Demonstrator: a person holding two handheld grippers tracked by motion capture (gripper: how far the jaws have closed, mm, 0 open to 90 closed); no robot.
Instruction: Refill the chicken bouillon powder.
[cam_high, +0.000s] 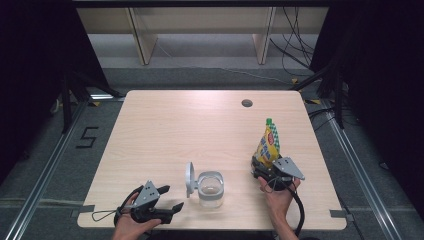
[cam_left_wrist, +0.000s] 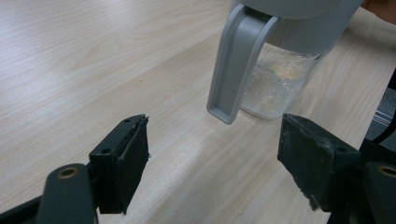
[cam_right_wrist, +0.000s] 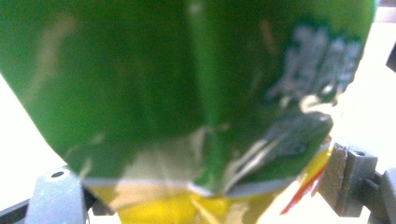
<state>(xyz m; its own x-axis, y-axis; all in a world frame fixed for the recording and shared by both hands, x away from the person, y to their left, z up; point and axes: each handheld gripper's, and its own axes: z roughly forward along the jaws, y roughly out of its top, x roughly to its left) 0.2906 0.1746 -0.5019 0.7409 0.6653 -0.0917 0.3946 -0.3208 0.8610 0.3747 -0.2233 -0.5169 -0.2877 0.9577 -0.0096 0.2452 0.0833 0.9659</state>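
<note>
Right gripper (cam_high: 266, 167) pinches the lower end of a yellow-and-green snack bag (cam_high: 268, 141), holding it upright above the right part of the worktop (cam_high: 165, 125). Bag's long axis runs near vertical, green top uppermost, tilted slightly away from the person. In the right gripper view the bag (cam_right_wrist: 187, 93) sits right against the lens, blurred, green above and yellow below, with the jaws closed on its yellow base.

Left gripper (cam_high: 167, 200) rests low at the near-left edge of the worktop, jaws spread and holding nothing. In the left gripper view the gap between the jaws faces the clear container (cam_left_wrist: 280, 79), with the hanging grey lid (cam_left_wrist: 233, 65) just ahead of them and not touching.

Clear container (cam_high: 210, 189) stands upright near the front edge, between the two grippers, mouth open. Its grey lid (cam_high: 189, 179) is flipped up on the left side. Pale crumbs or powder lie on the bottom.

Key relation: container lies to the left of the bag and nearer the person, lower than the bag's top. Left gripper is the nearer one to the container, just beside its lid side.

Judgement: pouring would need the bag carried left over the mouth and tipped top-down; the open left gripper looks placed to steady the container.
</note>
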